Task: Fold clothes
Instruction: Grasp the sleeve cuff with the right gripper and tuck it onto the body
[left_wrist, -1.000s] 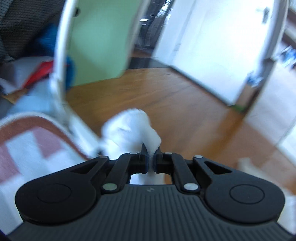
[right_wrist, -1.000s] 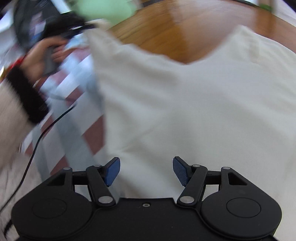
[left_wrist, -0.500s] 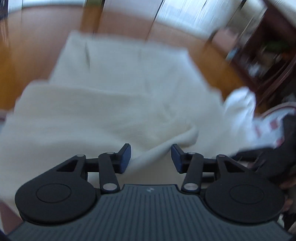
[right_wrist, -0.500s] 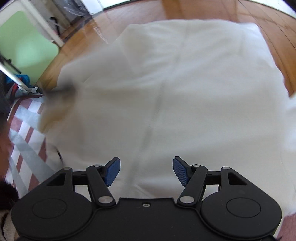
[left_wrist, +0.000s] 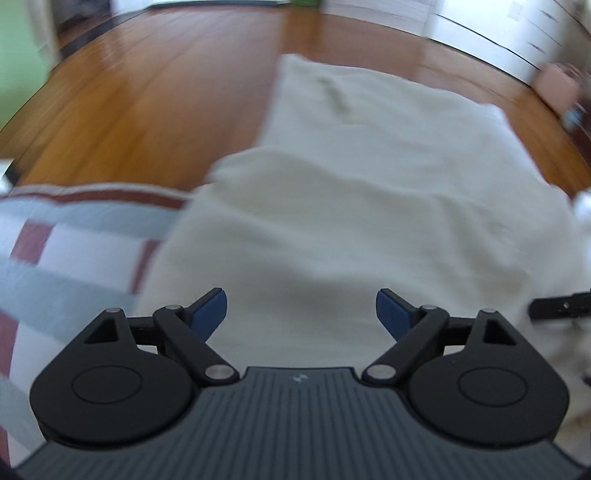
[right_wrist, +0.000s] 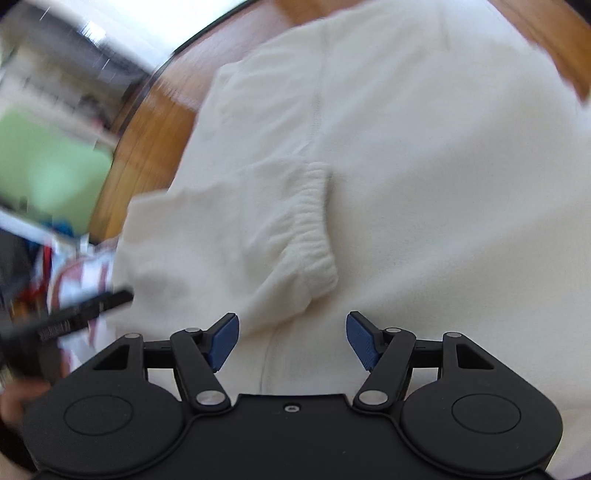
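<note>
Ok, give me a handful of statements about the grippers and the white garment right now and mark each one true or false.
1. The left gripper is open with nothing between its fingers. True.
2. The right gripper is clamped on the ribbed cuff. False: its jaws are apart and the cuff lies ahead of them, ungripped.
3. The white garment lies partly on the wooden floor and partly on a checked rug. True.
4. The garment is dark blue. False: it is off-white; only the gripper pads are blue.
5. The cuffed sleeve is spread out to the side, off the garment's body. False: it lies folded over the body.
</note>
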